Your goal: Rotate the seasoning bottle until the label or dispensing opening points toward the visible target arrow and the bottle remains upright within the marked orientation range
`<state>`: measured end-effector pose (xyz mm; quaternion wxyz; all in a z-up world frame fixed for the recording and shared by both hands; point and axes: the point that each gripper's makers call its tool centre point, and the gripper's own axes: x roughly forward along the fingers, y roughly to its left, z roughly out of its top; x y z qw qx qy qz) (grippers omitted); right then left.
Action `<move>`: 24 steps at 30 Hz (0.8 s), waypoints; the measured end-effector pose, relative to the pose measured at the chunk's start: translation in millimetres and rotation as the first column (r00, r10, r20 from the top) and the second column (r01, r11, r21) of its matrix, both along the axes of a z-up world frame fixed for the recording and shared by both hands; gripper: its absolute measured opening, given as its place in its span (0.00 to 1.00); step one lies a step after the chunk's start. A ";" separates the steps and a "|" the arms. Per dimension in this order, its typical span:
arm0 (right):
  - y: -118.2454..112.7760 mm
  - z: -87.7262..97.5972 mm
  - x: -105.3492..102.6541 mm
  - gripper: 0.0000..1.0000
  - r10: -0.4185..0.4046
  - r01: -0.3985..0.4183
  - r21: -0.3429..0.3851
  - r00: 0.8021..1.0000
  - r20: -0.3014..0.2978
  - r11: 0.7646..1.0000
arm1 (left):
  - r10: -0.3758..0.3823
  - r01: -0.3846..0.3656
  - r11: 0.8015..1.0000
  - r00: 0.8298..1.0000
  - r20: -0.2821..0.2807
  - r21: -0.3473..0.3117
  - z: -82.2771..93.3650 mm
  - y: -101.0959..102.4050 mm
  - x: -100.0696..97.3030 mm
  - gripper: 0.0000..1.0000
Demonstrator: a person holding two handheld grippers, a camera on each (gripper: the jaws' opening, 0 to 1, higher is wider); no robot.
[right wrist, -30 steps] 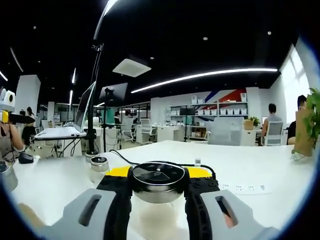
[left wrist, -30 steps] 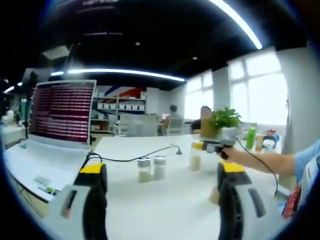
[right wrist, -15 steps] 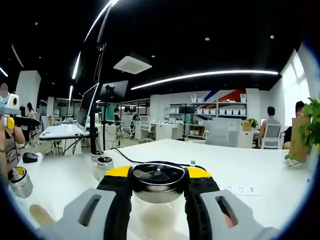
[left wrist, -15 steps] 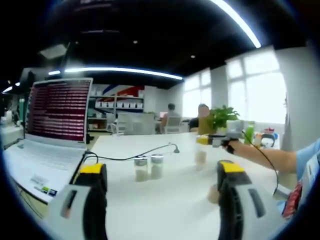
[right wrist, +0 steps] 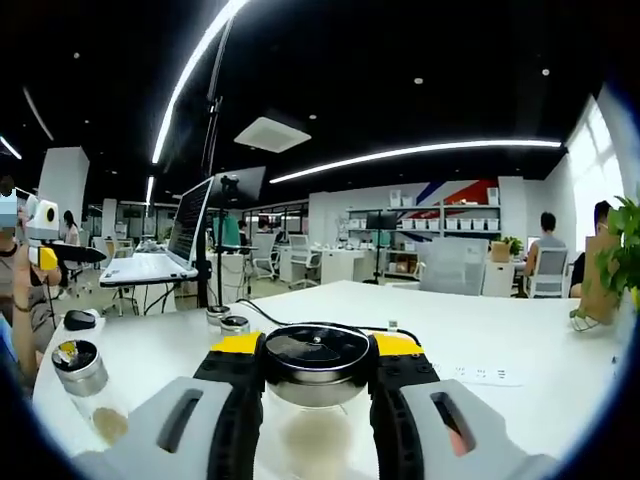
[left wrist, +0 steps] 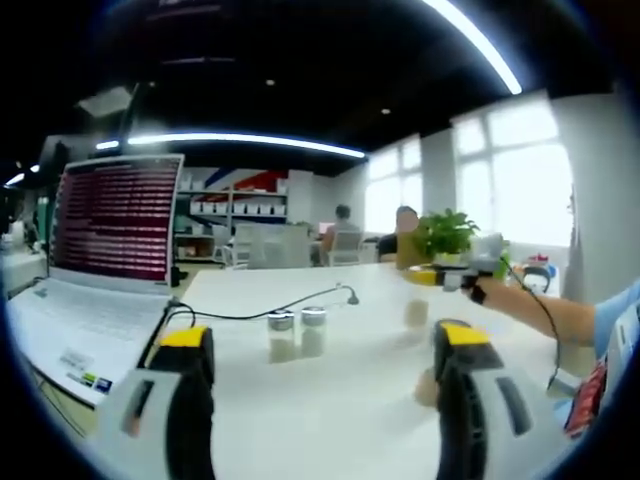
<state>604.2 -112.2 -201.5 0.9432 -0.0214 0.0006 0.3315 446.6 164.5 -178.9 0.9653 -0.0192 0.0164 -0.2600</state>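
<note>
My right gripper [right wrist: 316,345] is shut on a seasoning bottle [right wrist: 315,362] with a black lid and pale powder in its glass body; the bottle stands upright between the jaws. In the left gripper view the same right gripper [left wrist: 452,277], held by a person's hand, carries that bottle [left wrist: 417,312], blurred, over the white table [left wrist: 330,400]. My left gripper [left wrist: 322,336] is open with nothing between its yellow-tipped jaws. Two small bottles [left wrist: 298,333] stand side by side ahead of it. No arrow mark shows on the table.
An open laptop [left wrist: 105,250] sits at the table's left, with a black cable [left wrist: 270,312] running past the two bottles. Another silver-lidded bottle [right wrist: 82,372] stands at the left of the right gripper view. A power strip [right wrist: 482,374] lies at the right. A potted plant [left wrist: 447,233] stands behind.
In the left gripper view the right gripper and its bottle have moved rightward and slightly up. The right gripper view has shifted, bringing the silver-lidded bottle further into sight.
</note>
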 end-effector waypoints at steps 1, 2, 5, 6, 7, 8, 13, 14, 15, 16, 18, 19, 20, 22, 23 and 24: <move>1.6 1.0 -4.2 0.39 0.010 -0.010 0.001 1.000 0.002 1.000 | 0.000 0.000 1.000 1.000 0.000 0.000 -0.1 -0.2 0.0 0.97; 3.1 1.6 -7.8 0.39 0.017 -0.017 0.000 1.000 0.001 1.000 | -0.001 0.001 1.000 1.000 -0.001 0.000 -0.2 -0.1 0.1 0.97; 8.3 2.0 -24.3 0.39 0.029 -0.029 -0.004 1.000 -0.005 1.000 | -0.001 0.001 1.000 1.000 -0.001 0.001 -0.6 -0.6 0.3 0.97; 9.6 3.0 -28.0 0.39 0.038 -0.038 -0.006 0.999 0.001 0.999 | -0.001 0.001 1.000 1.000 -0.001 0.001 -0.6 -0.6 0.4 0.97; 10.5 3.8 -30.0 0.39 0.045 -0.045 -0.009 0.999 0.004 0.999 | -0.001 0.001 1.000 1.000 -0.002 0.000 -0.8 -0.8 0.3 0.97; 11.9 5.5 -34.3 0.39 0.056 -0.056 -0.009 0.998 0.009 0.998 | -0.001 0.001 1.000 1.000 -0.004 0.000 -0.8 -0.6 0.4 0.97; 14.2 9.7 -39.9 0.39 0.091 -0.091 -0.014 0.996 0.012 0.996 | 0.002 -0.002 1.000 1.000 0.000 -0.002 0.7 1.1 0.0 0.97; 14.9 9.8 -42.9 0.39 0.096 -0.095 -0.021 0.995 0.014 0.995 | 0.003 -0.003 1.000 1.000 0.001 -0.003 0.9 1.4 -0.1 0.97; 15.1 10.2 -45.9 0.39 0.097 -0.097 -0.023 0.995 0.016 0.995 | 0.005 -0.005 1.000 1.000 0.001 -0.003 1.0 1.8 -0.1 0.97; 14.9 10.4 -48.3 0.39 0.098 -0.098 -0.025 0.995 0.009 0.995 | 0.006 -0.006 1.000 1.000 0.000 -0.003 0.9 2.0 -0.1 0.97; 14.1 10.8 -53.1 0.39 0.099 -0.099 -0.008 0.995 -0.014 0.995 | 0.006 -0.006 1.000 1.000 -0.001 -0.004 0.4 1.8 -0.1 0.97; 14.3 11.6 -55.9 0.39 0.105 -0.105 -0.004 0.994 -0.016 0.994 | 0.006 -0.006 1.000 1.000 -0.002 -0.004 0.2 1.5 -0.2 0.97; 14.8 12.1 -58.8 0.39 0.111 -0.111 -0.002 0.994 -0.014 0.994 | 0.005 -0.005 1.000 1.000 -0.003 -0.003 0.1 1.3 -0.2 0.97; 16.2 12.7 -65.0 0.39 0.115 -0.115 -0.008 0.993 -0.010 0.993 | 0.002 -0.002 1.000 1.000 -0.001 -0.003 0.4 0.1 -1.0 0.97; 17.2 12.9 -68.0 0.39 0.119 -0.119 -0.012 0.993 -0.007 0.993 | 0.001 -0.001 1.000 1.000 0.001 -0.004 0.8 -0.1 -1.3 0.97; 18.2 13.2 -70.9 0.39 0.125 -0.125 -0.016 0.992 -0.003 0.992 | 0.001 -0.001 1.000 1.000 0.002 -0.004 1.1 -0.3 -1.4 0.97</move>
